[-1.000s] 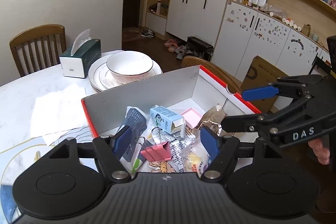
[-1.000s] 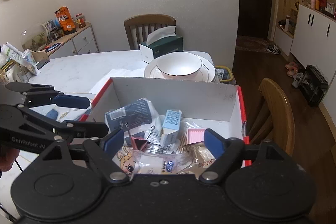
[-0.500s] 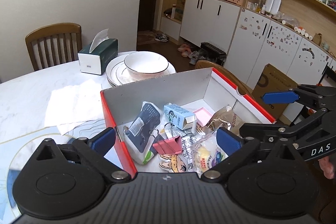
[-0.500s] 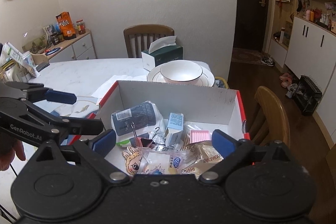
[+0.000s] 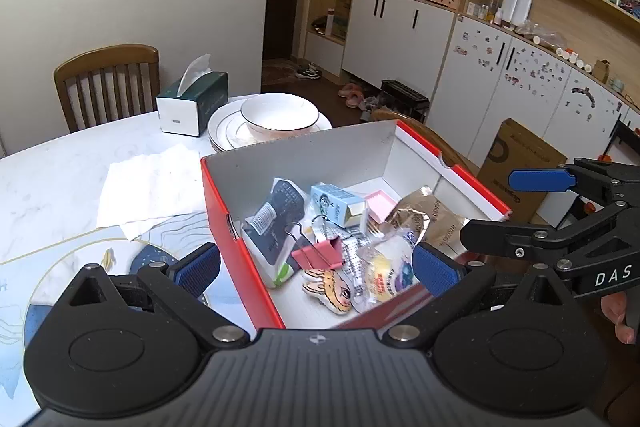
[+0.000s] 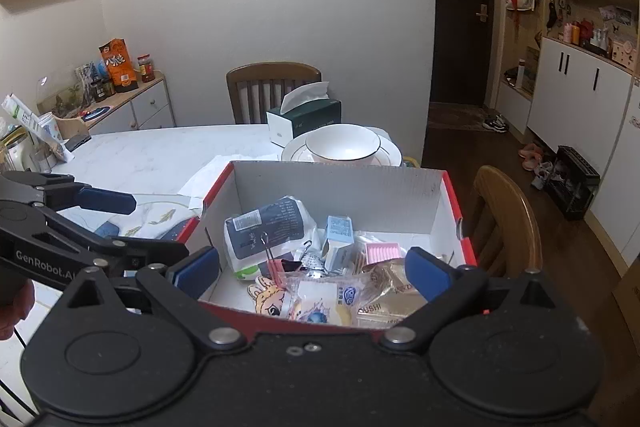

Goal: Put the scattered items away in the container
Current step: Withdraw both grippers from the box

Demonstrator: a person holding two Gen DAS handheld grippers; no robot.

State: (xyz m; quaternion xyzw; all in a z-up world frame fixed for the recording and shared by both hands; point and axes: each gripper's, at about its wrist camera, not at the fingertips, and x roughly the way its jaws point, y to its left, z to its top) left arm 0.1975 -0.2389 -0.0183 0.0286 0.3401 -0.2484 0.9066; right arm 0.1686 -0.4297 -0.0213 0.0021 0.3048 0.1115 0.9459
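Observation:
A red cardboard box with a white inside (image 5: 320, 155) (image 6: 340, 183) stands on the marble table. In it lie a dark blue pouch (image 5: 276, 215) (image 6: 268, 227), a light blue carton (image 5: 336, 205) (image 6: 338, 231), a pink binder clip (image 5: 320, 253), a pink pad (image 5: 380, 203) (image 6: 382, 251), a cartoon sticker (image 5: 330, 291) (image 6: 268, 297) and several snack packets (image 5: 384, 267) (image 6: 320, 301). My left gripper (image 5: 316, 269) is open and empty above the box's near left corner. My right gripper (image 6: 312, 269) is open and empty above the box's near wall.
A bowl on stacked plates (image 5: 276, 119) (image 6: 342, 147) and a green tissue box (image 5: 192, 103) (image 6: 304, 115) stand behind the box. White napkins (image 5: 152, 187) and a patterned placemat (image 5: 80, 267) lie to its left. Wooden chairs (image 5: 108, 83) (image 6: 504, 223) stand at the table.
Both grippers have pulled back and up from the box, so more of it shows. The left gripper's fingers have spread wider and moved left, now straddling the box's left wall.

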